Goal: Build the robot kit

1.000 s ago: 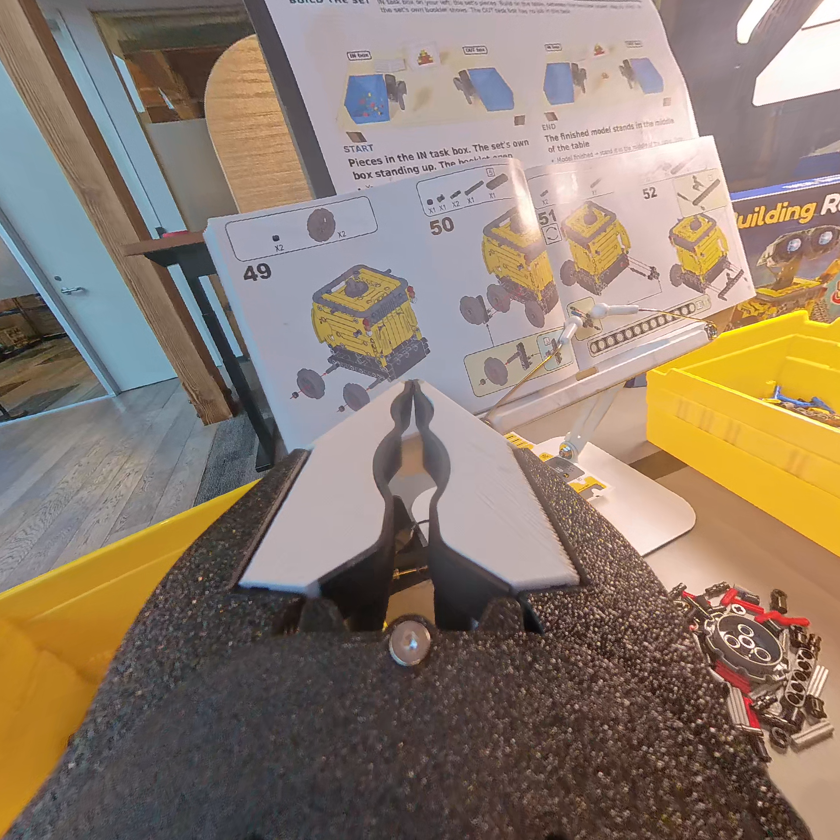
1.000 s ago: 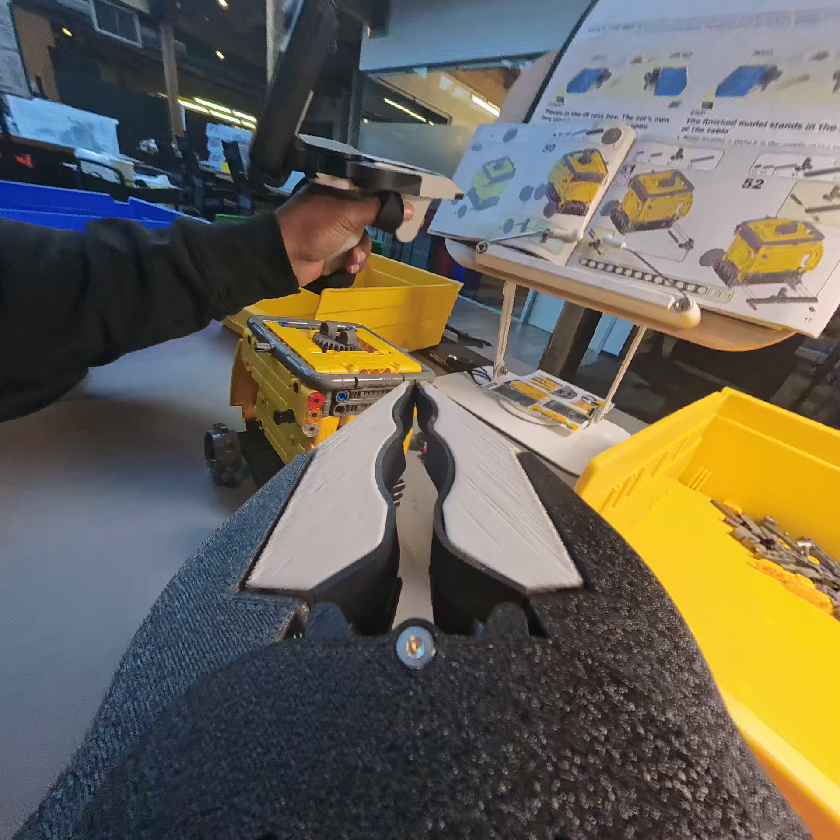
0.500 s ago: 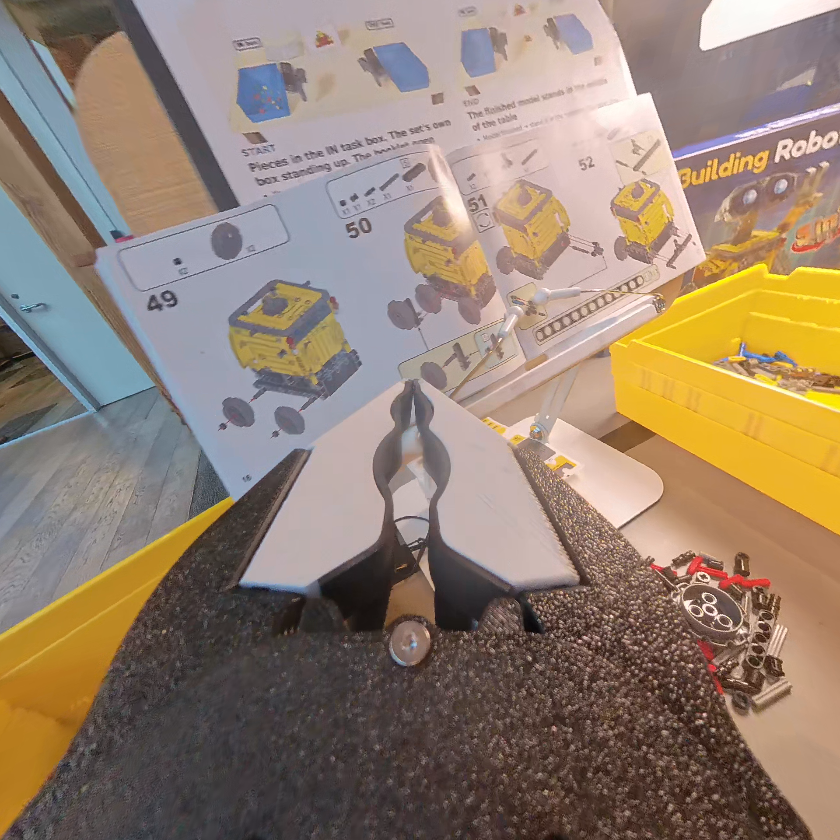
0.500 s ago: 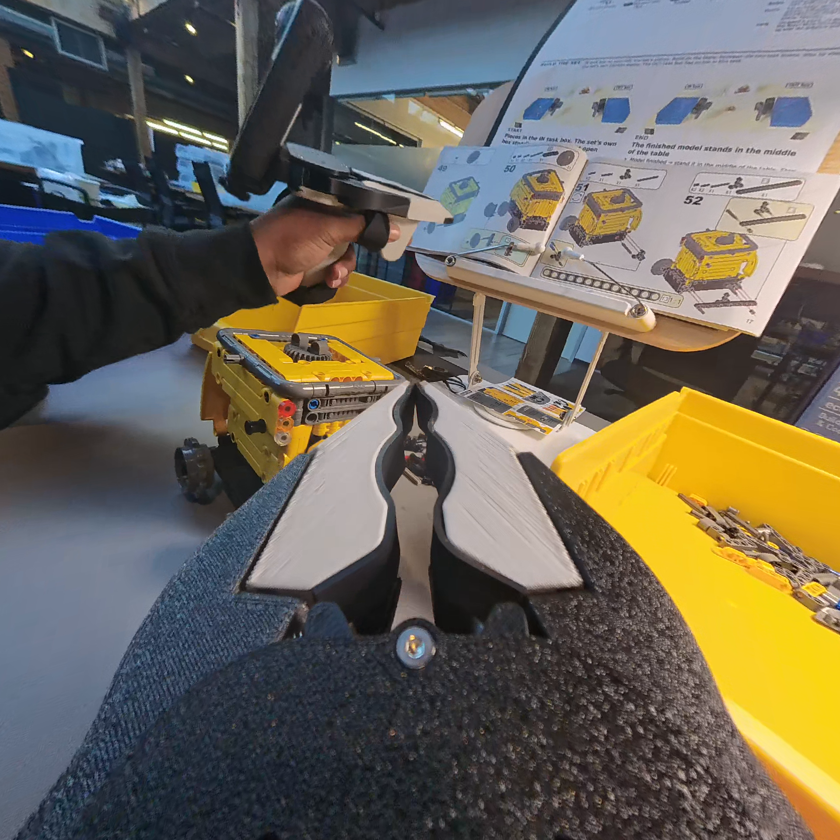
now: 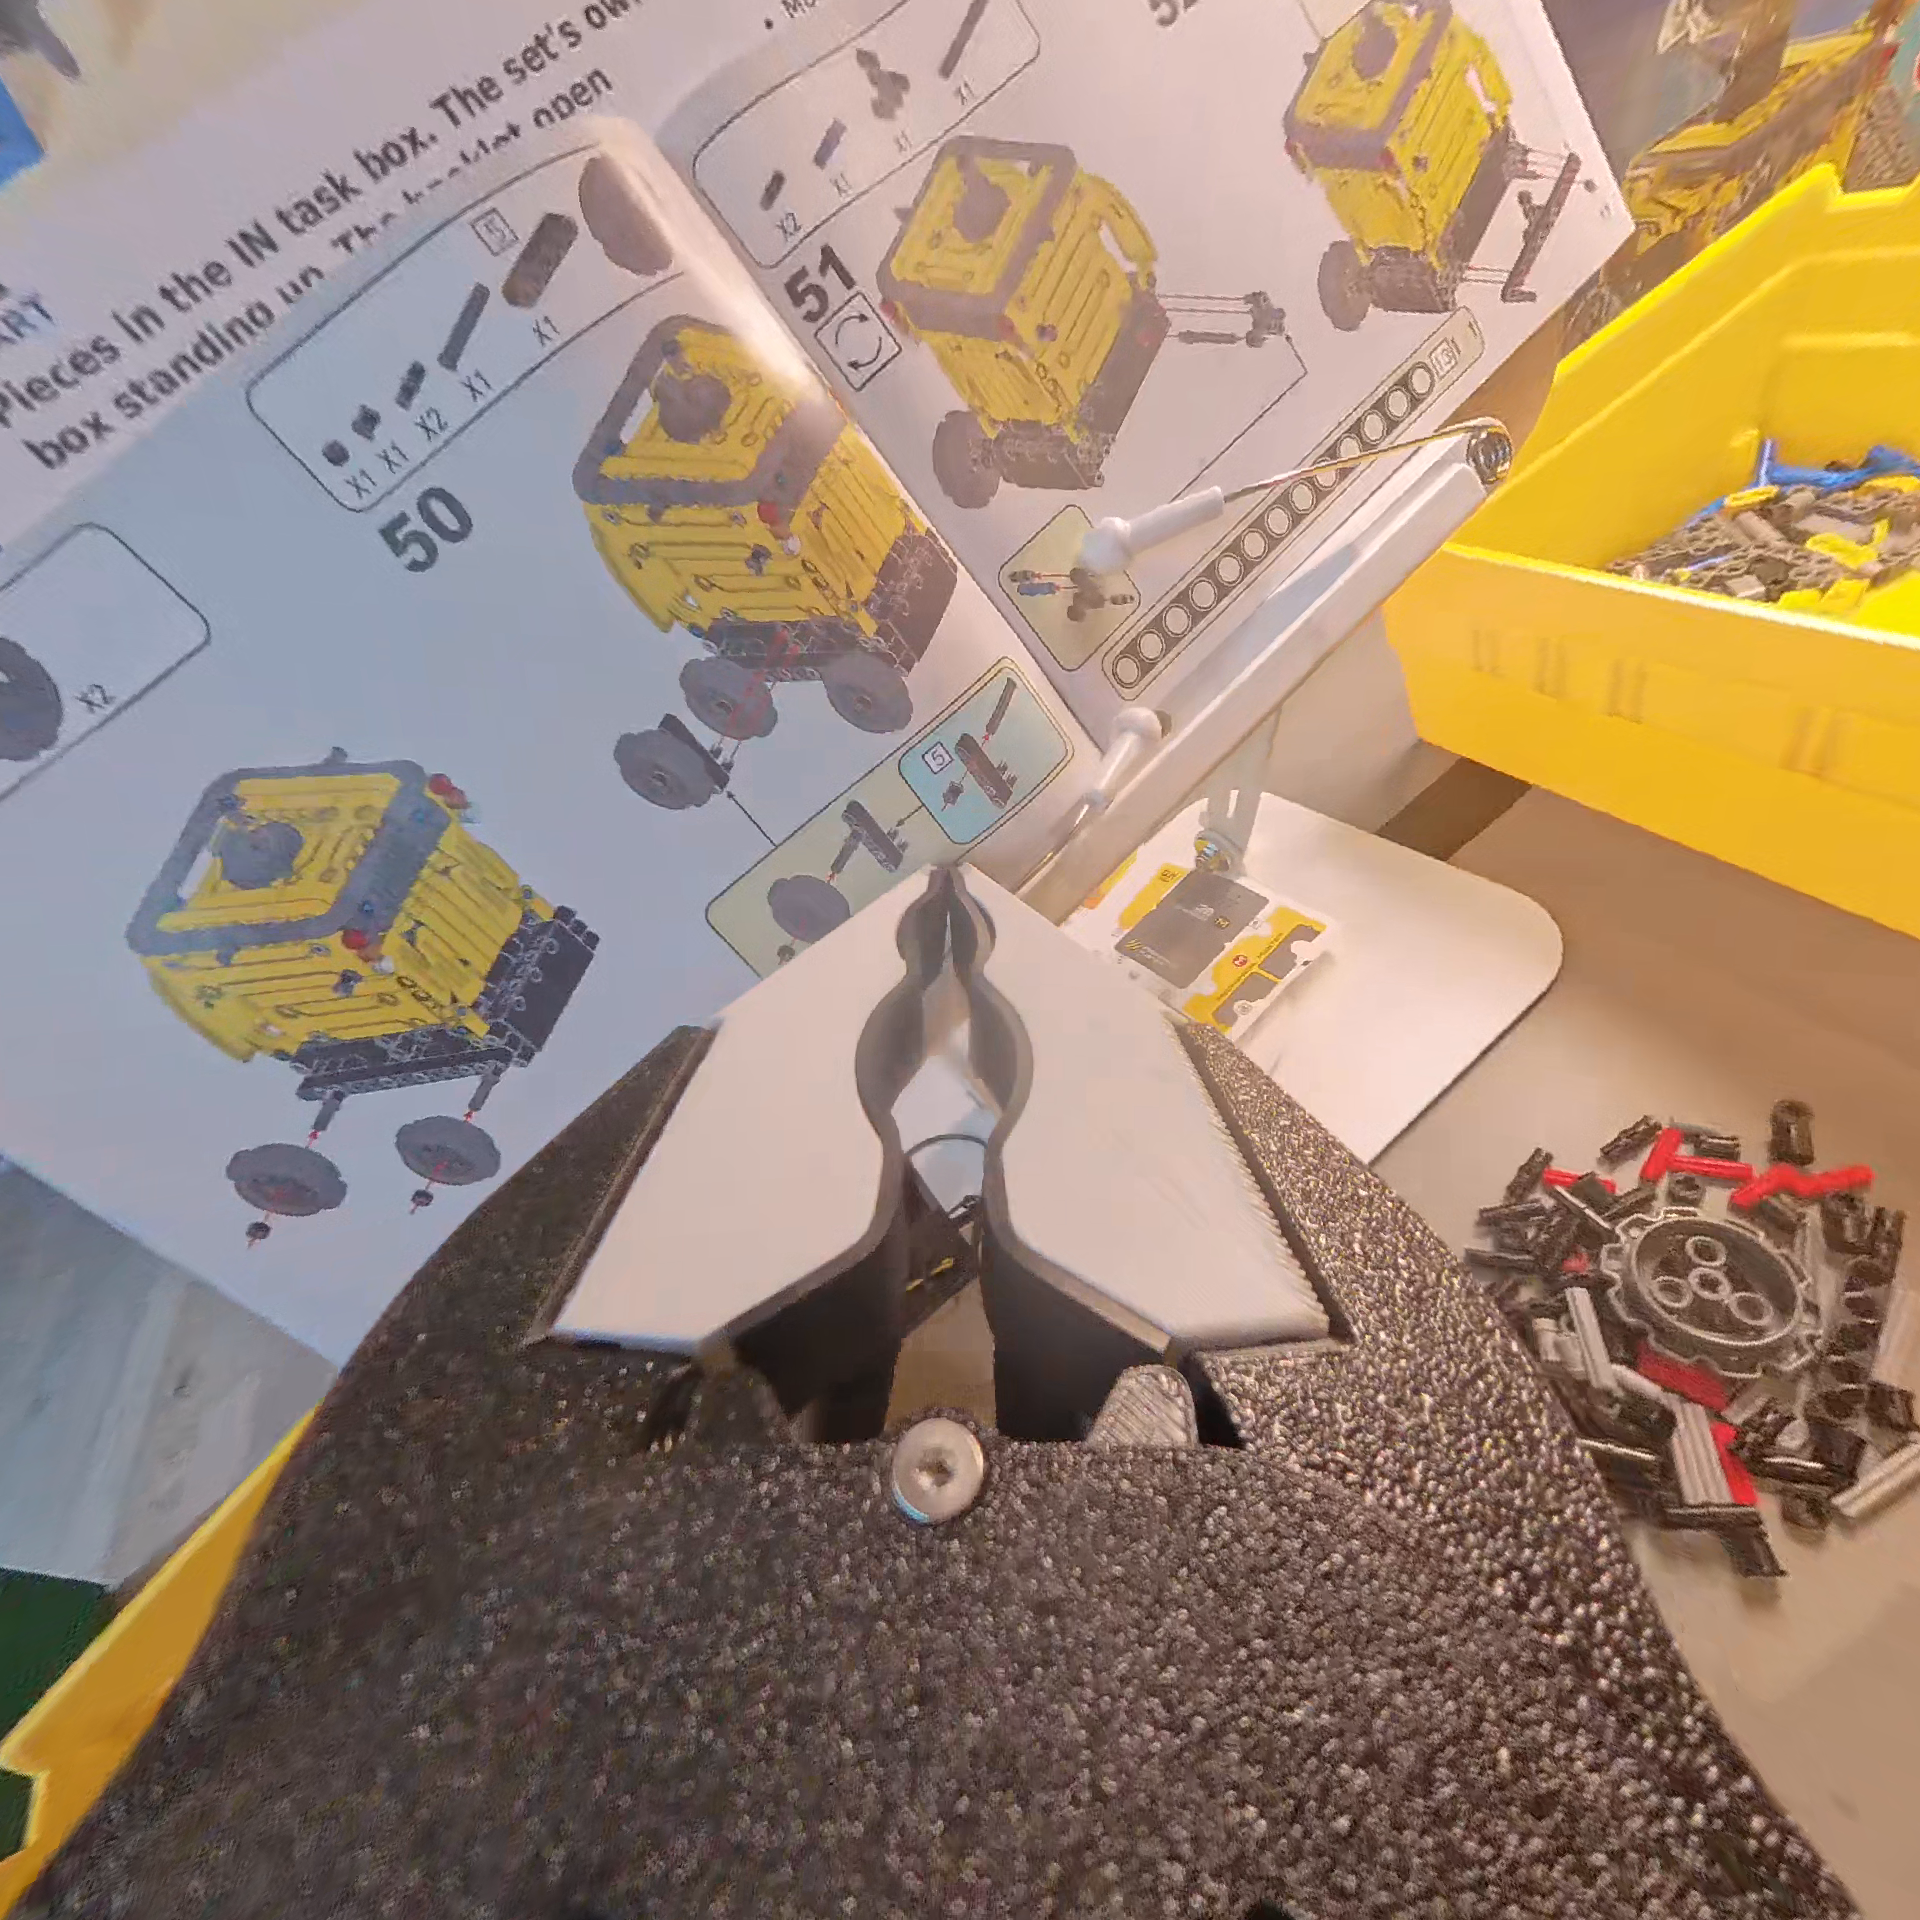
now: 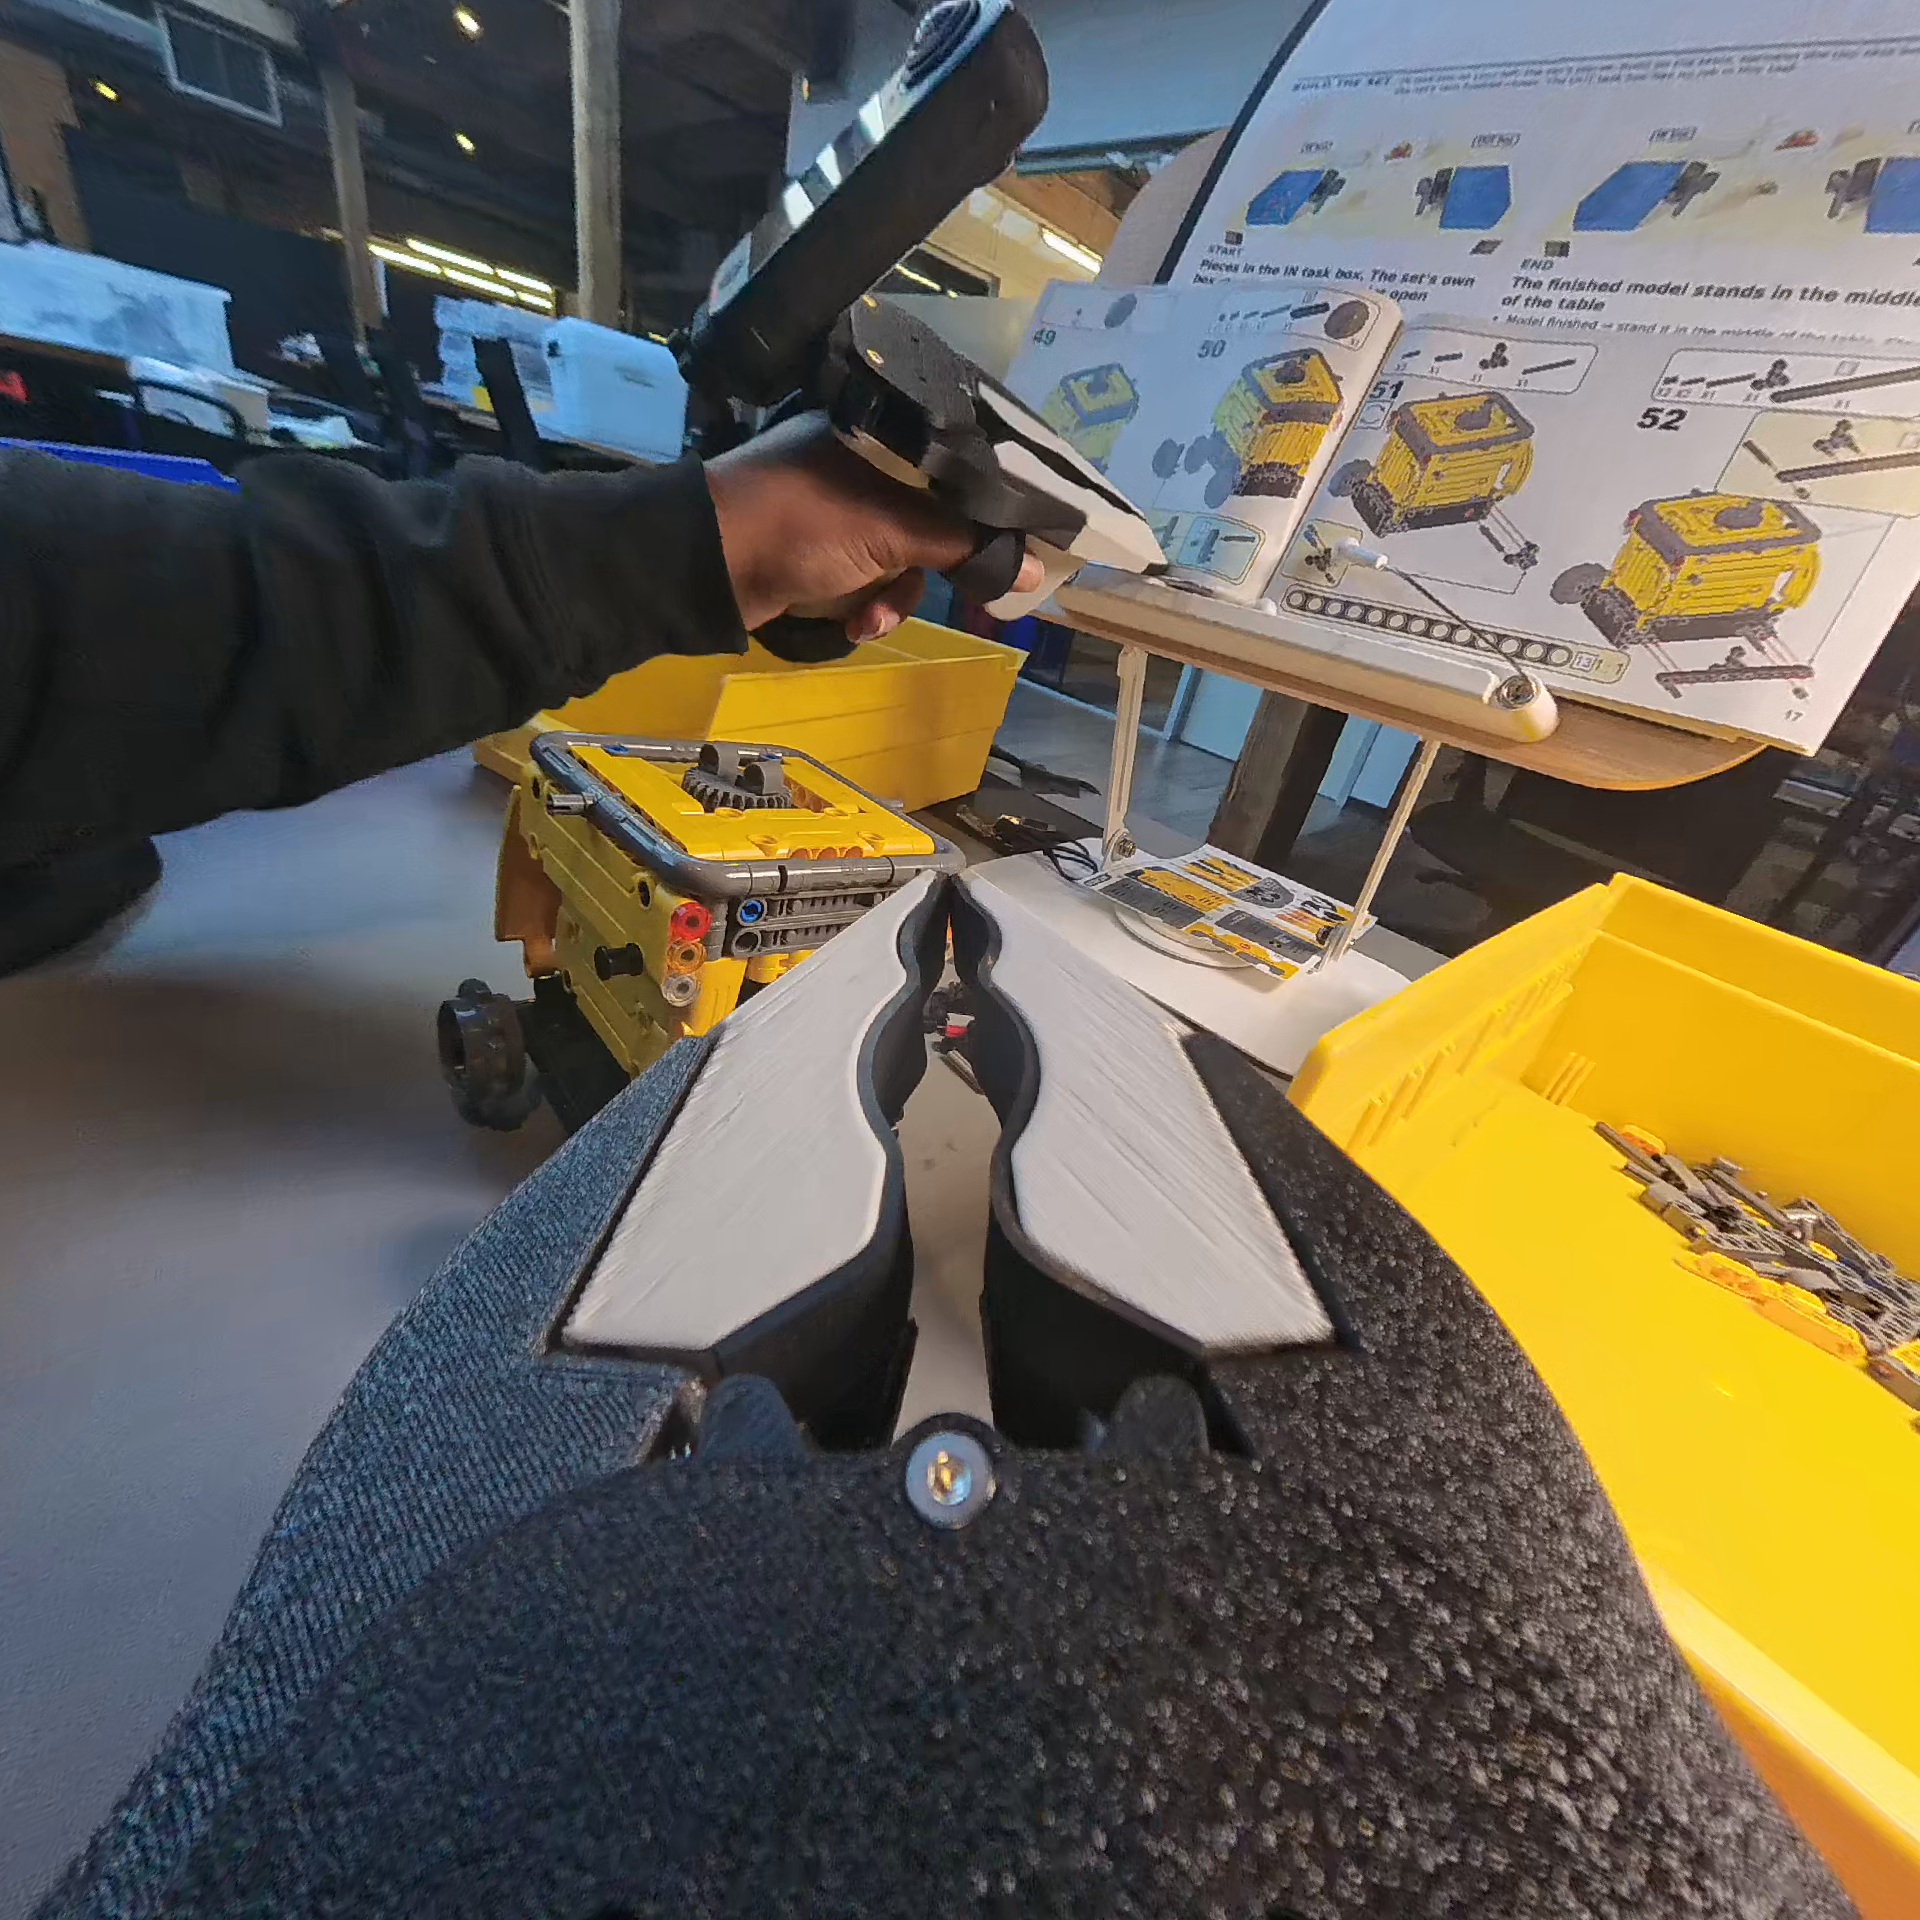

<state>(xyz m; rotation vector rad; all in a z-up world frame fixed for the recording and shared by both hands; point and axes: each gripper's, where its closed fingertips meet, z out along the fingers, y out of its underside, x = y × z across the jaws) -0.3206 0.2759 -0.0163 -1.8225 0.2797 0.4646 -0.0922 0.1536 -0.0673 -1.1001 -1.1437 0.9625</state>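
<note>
Risk: left gripper (image 5: pixel 948 883) tips sit right at the lower edge of the open booklet (image 5: pixel 520 623) on its stand (image 6: pixel 1299 665), so a nudge could crease or dislodge the page. Its fingers are together, holding nothing. Right gripper (image 6: pixel 948 888) also closed and empty, beside the yellow model (image 6: pixel 707 862)

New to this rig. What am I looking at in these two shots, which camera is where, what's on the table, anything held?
No robot: a person holds a two-finger gripper in each hand, each carrying a camera that looks along its fingers. In its own view the left gripper is shut, tips at the lower edge of an open instruction booklet on a white stand; loose black and red parts lie to its right. The right gripper is shut, empty, near a yellow brick model. A yellow bin holds more pieces.
</note>
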